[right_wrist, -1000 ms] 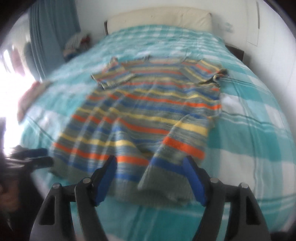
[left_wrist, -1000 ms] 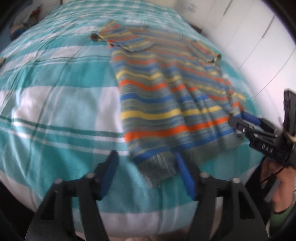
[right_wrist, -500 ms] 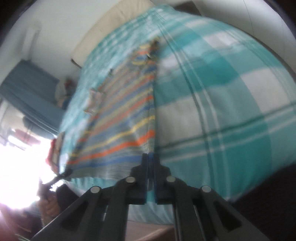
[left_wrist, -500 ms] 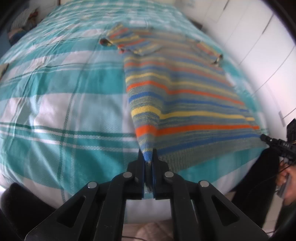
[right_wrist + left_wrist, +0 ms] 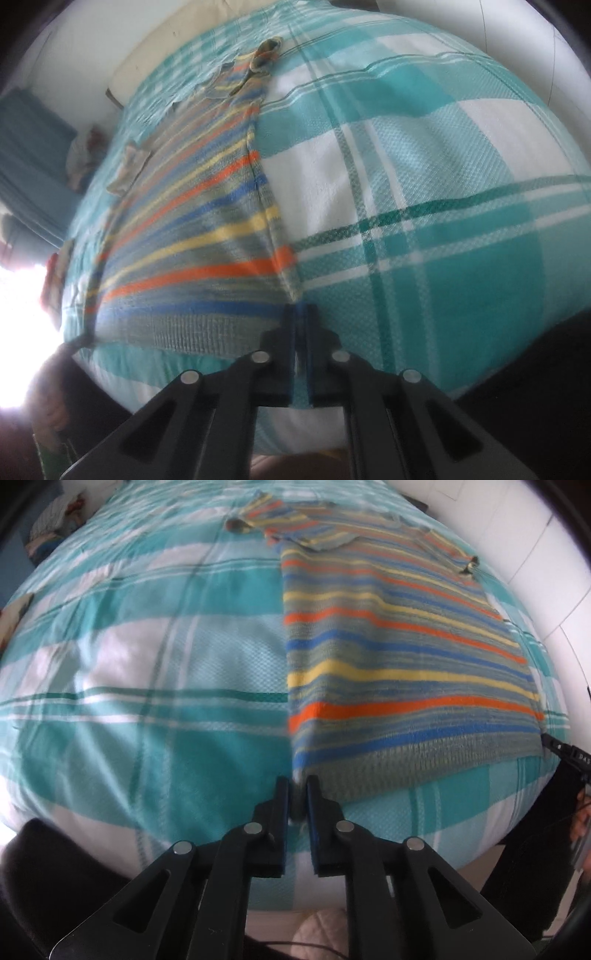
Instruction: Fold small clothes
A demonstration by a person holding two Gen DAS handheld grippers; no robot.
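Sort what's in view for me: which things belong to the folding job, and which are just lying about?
Job:
striped sweater, spread flat
left gripper, shut on its hem corner
right gripper, shut on the other hem corner

Lying about:
checked bedspread
pillow
clothes heap by the bed

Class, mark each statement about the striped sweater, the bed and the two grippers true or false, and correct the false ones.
1. The left gripper is shut on a hem corner of the striped sweater. True.
2. The right gripper hangs open above the sweater. False: its jaws are shut on the other hem corner.
3. The sweater lies on a teal and white checked bedspread. True.
4. The sweater is already folded in half. False: its body lies spread flat.
5. The hem runs stretched between the two grippers. True.
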